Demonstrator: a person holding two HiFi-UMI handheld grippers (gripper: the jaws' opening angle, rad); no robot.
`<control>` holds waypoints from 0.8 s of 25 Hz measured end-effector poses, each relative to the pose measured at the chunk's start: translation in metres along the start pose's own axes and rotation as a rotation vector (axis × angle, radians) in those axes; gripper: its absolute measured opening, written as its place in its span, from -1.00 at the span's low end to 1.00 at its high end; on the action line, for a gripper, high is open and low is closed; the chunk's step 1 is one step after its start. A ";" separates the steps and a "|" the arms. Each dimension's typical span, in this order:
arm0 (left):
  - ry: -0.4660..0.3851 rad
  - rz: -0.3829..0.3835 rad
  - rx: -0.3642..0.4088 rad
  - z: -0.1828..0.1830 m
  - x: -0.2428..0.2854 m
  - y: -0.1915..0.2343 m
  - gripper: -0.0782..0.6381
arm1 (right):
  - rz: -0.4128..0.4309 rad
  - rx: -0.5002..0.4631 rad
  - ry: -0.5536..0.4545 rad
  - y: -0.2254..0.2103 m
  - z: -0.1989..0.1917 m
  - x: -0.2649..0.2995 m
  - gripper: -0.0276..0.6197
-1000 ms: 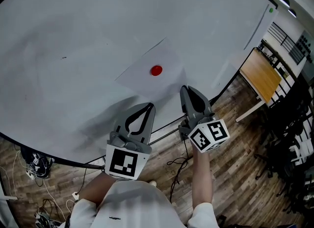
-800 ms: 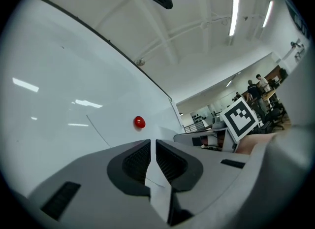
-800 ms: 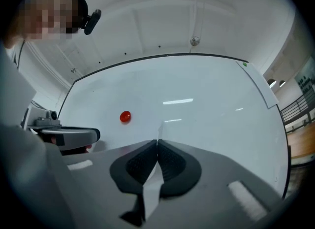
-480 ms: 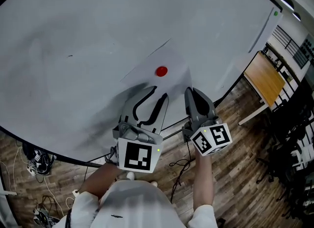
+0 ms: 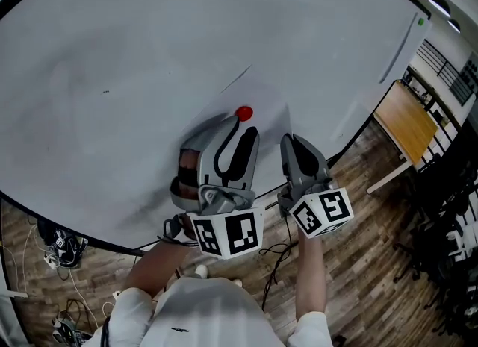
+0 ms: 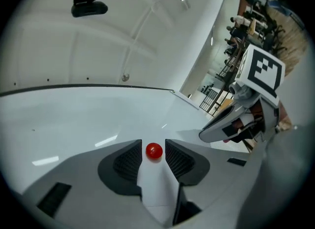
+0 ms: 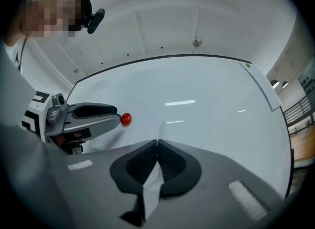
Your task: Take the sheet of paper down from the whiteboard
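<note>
A white sheet of paper (image 5: 267, 98) hangs tilted on the whiteboard (image 5: 112, 47), pinned by a round red magnet (image 5: 243, 113). My left gripper (image 5: 239, 124) points at the board with its jaws opening. The magnet (image 6: 154, 150) sits between their tips with a small gap on each side, and the sheet (image 6: 158, 186) shows in the gap below it. My right gripper (image 5: 287, 139) is shut on the sheet's lower edge, and the paper (image 7: 149, 186) runs pinched between its pads (image 7: 168, 161). In the right gripper view the left gripper (image 7: 114, 116) reaches the magnet (image 7: 126, 118) from the left.
The whiteboard's dark lower frame (image 5: 89, 239) runs just under both grippers. A wooden table (image 5: 402, 118) stands at the right beyond the board. Cables (image 5: 54, 250) lie on the wooden floor at the lower left.
My left gripper has risen to the board, rolled, and gone from shut to open, with its jaw tips now on either side of the red magnet. The right gripper has stayed in place on the sheet.
</note>
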State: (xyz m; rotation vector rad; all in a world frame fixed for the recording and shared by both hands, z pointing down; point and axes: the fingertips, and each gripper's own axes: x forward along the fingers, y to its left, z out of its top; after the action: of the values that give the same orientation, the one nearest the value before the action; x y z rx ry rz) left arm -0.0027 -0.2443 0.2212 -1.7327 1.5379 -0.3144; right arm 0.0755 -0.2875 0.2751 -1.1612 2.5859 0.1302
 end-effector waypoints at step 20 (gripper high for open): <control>0.169 0.064 0.243 -0.011 0.024 0.001 -0.43 | -0.003 0.010 -0.015 -0.007 0.004 -0.003 -0.88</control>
State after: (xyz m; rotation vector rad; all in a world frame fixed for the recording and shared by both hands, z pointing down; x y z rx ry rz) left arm -0.0047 -0.2702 0.2204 -1.4955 1.5979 -0.6018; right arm 0.0830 -0.2894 0.2725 -1.1567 2.5690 0.1250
